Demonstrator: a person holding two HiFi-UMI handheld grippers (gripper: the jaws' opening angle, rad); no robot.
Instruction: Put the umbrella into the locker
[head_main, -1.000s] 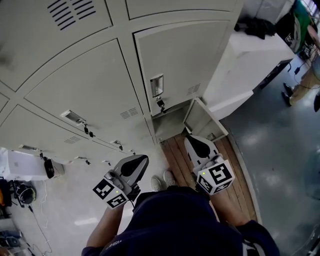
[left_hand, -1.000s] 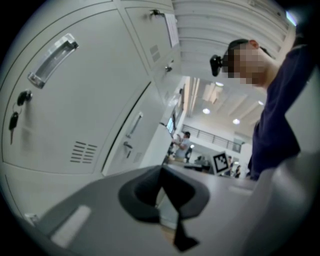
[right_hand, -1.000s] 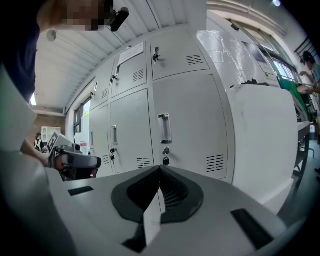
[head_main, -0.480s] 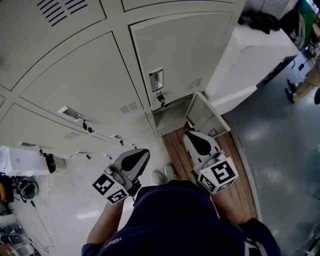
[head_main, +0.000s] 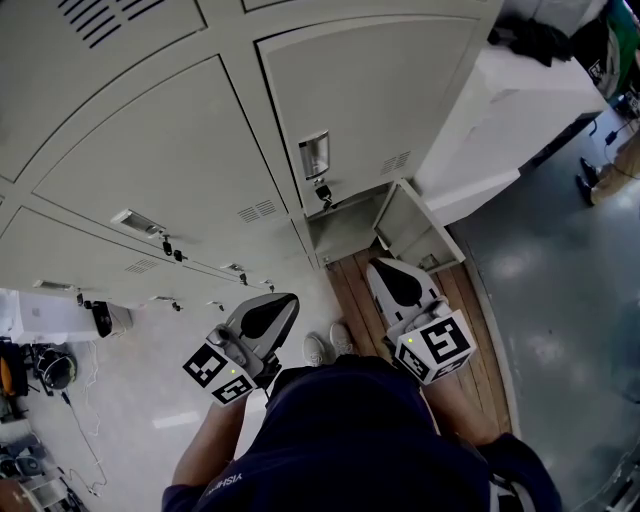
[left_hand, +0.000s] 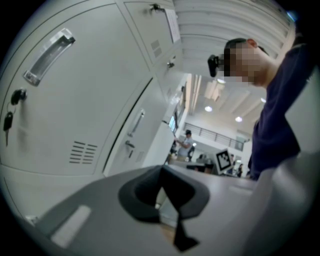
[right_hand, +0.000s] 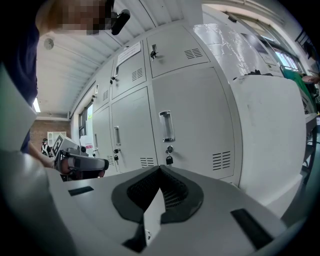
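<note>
No umbrella shows in any view. My left gripper (head_main: 274, 303) is held low in front of the grey lockers, its jaws together with nothing between them; its own view has the tips (left_hand: 161, 170) meeting beside the closed locker doors. My right gripper (head_main: 386, 270) is shut and empty, pointing toward the bottom locker (head_main: 345, 228), whose door (head_main: 420, 232) stands swung out to the right. In the right gripper view the shut jaws (right_hand: 160, 171) face a closed locker door with a handle (right_hand: 166, 126) and a hanging key.
A white cabinet (head_main: 510, 120) flanks the lockers on the right. Wooden boards (head_main: 362, 298) lie in front of the open locker, with my shoes (head_main: 328, 350) beside them. A white box (head_main: 45, 320) and cables sit at the far left. People stand in the distance.
Only the head view has shifted a little; both grippers stay shut where they were.
</note>
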